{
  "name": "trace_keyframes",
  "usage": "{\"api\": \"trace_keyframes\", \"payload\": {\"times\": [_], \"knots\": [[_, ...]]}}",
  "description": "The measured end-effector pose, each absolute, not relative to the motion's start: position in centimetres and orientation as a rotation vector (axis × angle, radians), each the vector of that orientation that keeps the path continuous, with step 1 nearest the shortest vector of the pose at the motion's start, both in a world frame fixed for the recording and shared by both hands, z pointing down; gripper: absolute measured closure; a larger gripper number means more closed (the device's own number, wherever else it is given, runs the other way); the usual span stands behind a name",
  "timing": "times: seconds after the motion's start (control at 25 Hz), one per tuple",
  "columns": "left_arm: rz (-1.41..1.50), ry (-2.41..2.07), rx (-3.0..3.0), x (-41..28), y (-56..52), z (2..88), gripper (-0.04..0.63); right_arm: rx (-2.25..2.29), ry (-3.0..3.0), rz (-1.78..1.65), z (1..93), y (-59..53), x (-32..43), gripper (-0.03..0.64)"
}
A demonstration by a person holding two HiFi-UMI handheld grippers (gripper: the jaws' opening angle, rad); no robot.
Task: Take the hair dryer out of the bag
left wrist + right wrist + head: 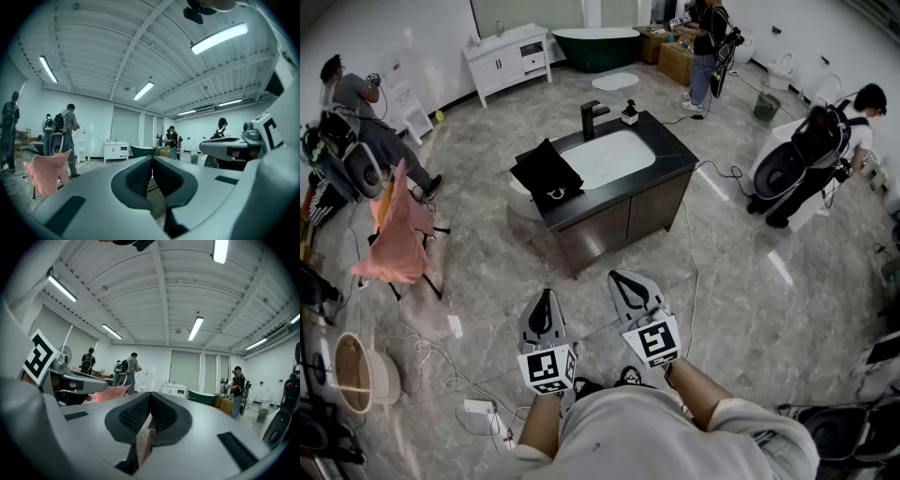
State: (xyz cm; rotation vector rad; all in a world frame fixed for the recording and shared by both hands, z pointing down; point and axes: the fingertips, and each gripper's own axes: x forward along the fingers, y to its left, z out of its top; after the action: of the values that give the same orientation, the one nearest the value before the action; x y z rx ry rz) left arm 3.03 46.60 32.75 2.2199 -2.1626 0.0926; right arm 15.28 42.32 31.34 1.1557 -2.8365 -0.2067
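A black bag [547,171] lies on the left end of the dark vanity counter [675,155], beside the white basin [609,157]. No hair dryer shows; whether it is inside the bag I cannot tell. My left gripper [546,298] and right gripper [623,278] are held close to my body, side by side, well short of the vanity. Both point level toward it. In the left gripper view the left gripper [152,159] has its pads pressed together with nothing between them. The right gripper [150,397] in its own view is likewise shut and empty.
A black faucet [591,117] and a small dispenser [630,112] stand behind the basin. A pink cloth [398,234] hangs on a stand at left. Cables and a power strip [478,408] lie on the floor. People work at the left [356,112], back [705,42] and right [825,150].
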Motion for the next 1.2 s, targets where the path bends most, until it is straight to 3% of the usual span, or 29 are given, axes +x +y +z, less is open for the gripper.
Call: {"api": "trace_keyframes", "payload": {"times": [0.64,1.2], "knots": [[0.123,-2.054,2.244,6.4,47.9,35.3,0.575,1.178,-2.745,-0.011,34.1,44.2,18.1,0.617],[0.102,-2.093,2.161,1.2,50.7,36.3,0.575,1.072,-2.717,-0.033,35.2,45.9,12.8,0.612]]}}
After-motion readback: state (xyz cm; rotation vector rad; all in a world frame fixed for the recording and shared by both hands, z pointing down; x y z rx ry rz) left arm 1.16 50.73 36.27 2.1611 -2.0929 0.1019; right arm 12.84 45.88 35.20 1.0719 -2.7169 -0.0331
